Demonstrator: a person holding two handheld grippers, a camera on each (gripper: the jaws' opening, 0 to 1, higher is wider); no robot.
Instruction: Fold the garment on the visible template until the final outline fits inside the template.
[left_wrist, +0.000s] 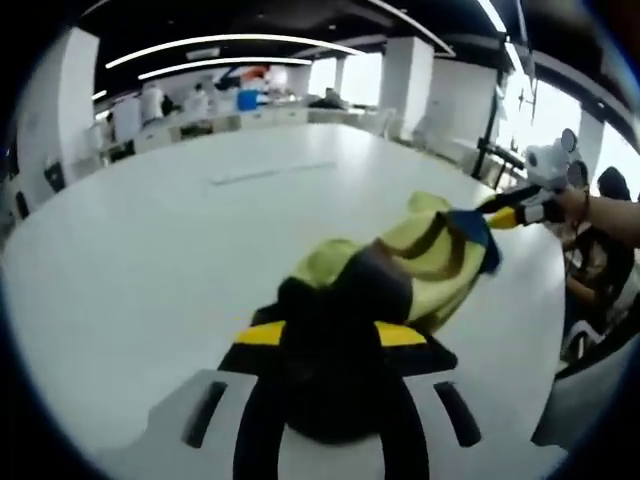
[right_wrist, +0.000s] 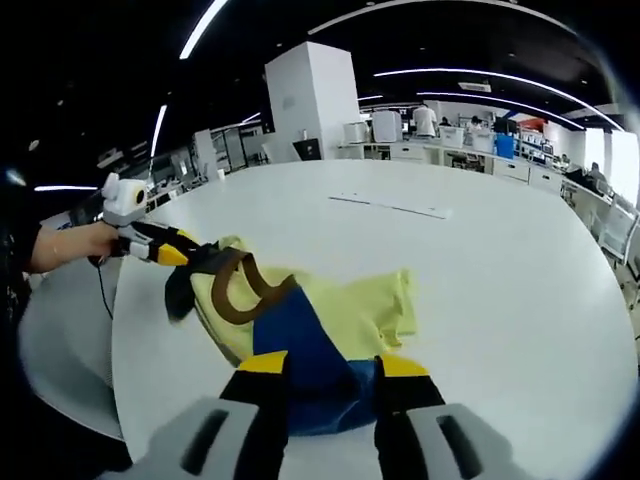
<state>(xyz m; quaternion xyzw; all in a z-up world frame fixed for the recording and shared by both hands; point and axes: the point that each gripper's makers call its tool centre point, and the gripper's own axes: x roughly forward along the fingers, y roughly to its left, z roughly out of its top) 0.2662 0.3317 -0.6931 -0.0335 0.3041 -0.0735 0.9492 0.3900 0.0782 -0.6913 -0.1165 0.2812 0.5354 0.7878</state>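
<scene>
Both tools pinching the garment (right_wrist: 340, 310), which is lifted, bunched, just above the white surface (right_wrist: 500, 270). Left tool (left_wrist: 330, 345) clamped on a dark fold, close to lens and blurry, so likely the collar end. Right tool (right_wrist: 330, 375) jaws pressed onto the blue part. Left hand (right_wrist: 95, 245) reaches in level.

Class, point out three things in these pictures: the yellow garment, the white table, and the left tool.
garment (right_wrist: 350, 300): right gripper view, on its yellow body.
white table (right_wrist: 500, 270): right gripper view, on bare tabletop.
left tool (right_wrist: 180, 255): right gripper view, at its yellow tips gripping cloth.
</scene>
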